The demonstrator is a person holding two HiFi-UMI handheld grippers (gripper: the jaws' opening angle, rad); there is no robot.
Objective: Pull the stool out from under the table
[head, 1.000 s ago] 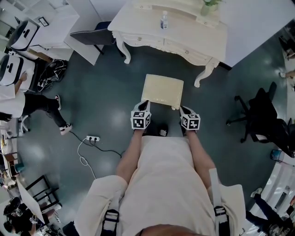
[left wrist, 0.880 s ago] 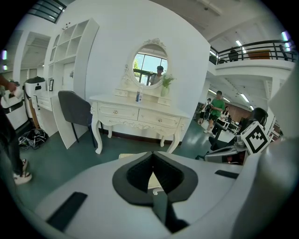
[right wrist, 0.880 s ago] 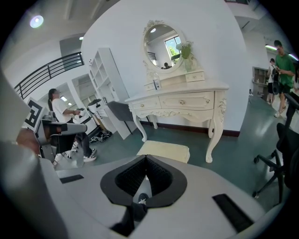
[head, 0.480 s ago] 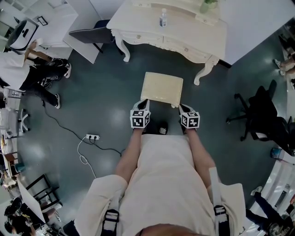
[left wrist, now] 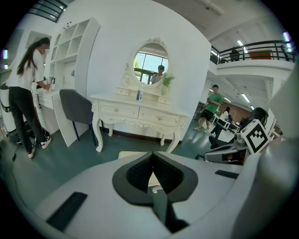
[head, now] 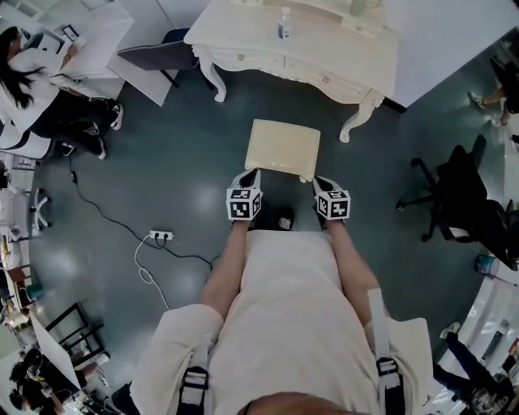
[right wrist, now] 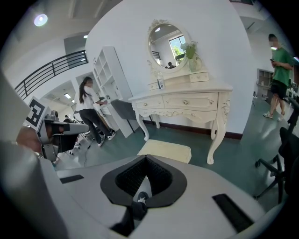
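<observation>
The cream, square-topped padded stool (head: 284,148) is standing clear on the dark green floor (head: 186,162). Its whole seat is in the open at 6 o'clock from the ornate cream dressing table (head: 300,44), so we judge the pull-out as good as done.

The left gripper (head: 250,176) sits at the stool's 7 o'clock corner and the right gripper (head: 317,181) at its 5 o'clock corner. Each gripper view shows the dark pads pressed together at the tips with nothing pinched. Only a sliver of cream seat shows through the left gap, and the right gripper view has the stool a little ahead of the jaws.

What could go wrong from here? If more travel is wanted, closed jaws can only nudge. A push on one corner alone would likely twist the stool or scrape its legs. Our dark shoe (head: 284,220) is right behind it at 6 o'clock, so a further drag could run the stool into our feet. Out at 8 o'clock lie a white power strip (head: 160,236) and its looping cable, a trip risk if we step back that way. The black office chair (head: 454,198) at 3 o'clock is well apart.

As for writing, the clear bottle (head: 284,24) on the table carries a label too small to read. The gripper cubes show only black-and-white square patterns.
</observation>
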